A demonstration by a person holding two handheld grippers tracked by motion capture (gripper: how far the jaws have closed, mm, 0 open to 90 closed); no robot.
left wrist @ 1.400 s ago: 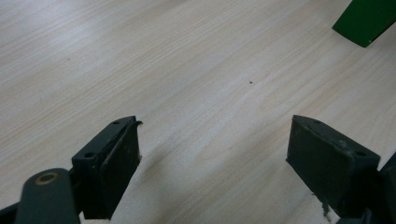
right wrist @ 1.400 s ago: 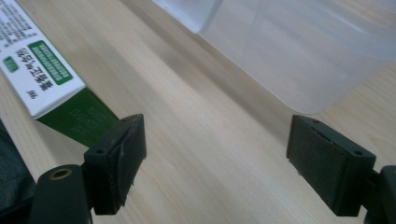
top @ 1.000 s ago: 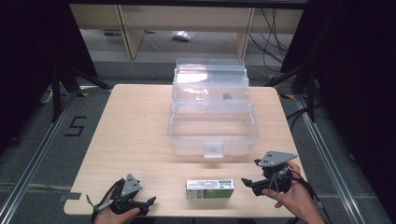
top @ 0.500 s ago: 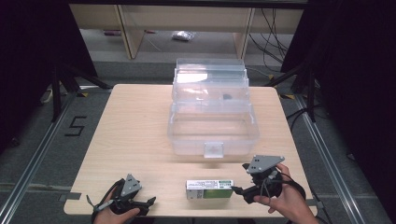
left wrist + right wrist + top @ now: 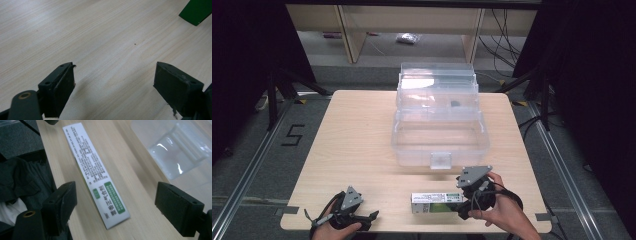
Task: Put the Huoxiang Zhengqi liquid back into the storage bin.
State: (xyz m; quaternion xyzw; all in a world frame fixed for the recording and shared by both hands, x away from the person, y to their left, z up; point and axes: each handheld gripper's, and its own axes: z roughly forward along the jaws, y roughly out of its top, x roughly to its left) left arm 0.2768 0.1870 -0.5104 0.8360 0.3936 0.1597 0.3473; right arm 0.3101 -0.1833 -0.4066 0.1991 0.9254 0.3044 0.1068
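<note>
Carton (image 5: 436, 202), white and green, lies flat near the front edge of the table (image 5: 357, 140), in front of the clear plastic box (image 5: 439, 132) and well apart from it, with bare wood between them. The right gripper (image 5: 467, 200) sits at the carton's right end, its jaws spread wide and holding nothing. The left gripper (image 5: 369, 216) rests to the carton's left, close to the table's front edge, also wide open and empty, with open tabletop stretching from it toward the box.

The right gripper view shows the carton (image 5: 96, 173) lying lengthwise between the jaws, its printed white face up, the table edge just beside it and the box's latch (image 5: 178, 151) off to the other side. The left gripper view shows bare wood between its jaws and a green corner of the carton (image 5: 197, 11) far ahead.

Compared with a second ago, the right gripper has moved from right of the carton to its end; the left has stayed put.
</note>
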